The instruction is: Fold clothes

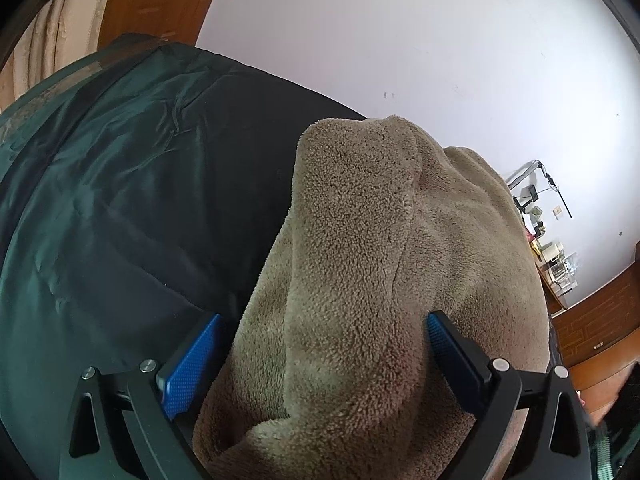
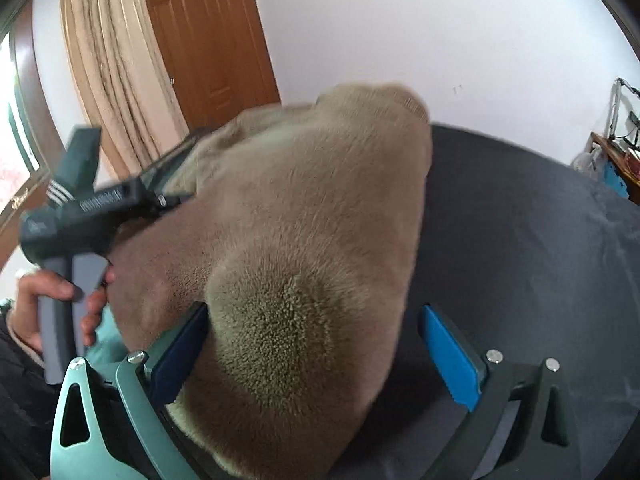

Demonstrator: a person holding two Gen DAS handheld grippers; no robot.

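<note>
A tan fleece garment [image 1: 360, 260] lies bunched on a dark bed surface [image 1: 120, 220]. My left gripper [image 1: 324, 344] is open, its blue pads on either side of a fold of the fleece. In the right wrist view the same fleece [image 2: 300, 280] is humped up. My right gripper [image 2: 316, 344] is open, with the fleece between its jaws and touching the left pad. The left gripper's body [image 2: 80, 208] and the hand holding it show at the left of the right wrist view, its fingers against the garment's far side.
A dark green satin cover [image 1: 80, 160] lies to the left of the garment. A dark grey sheet [image 2: 520, 240] lies to its right. A white wall, a wooden door [image 2: 208, 40], a beige curtain [image 2: 112, 60] and a cluttered wooden cabinet [image 1: 560, 272] stand behind.
</note>
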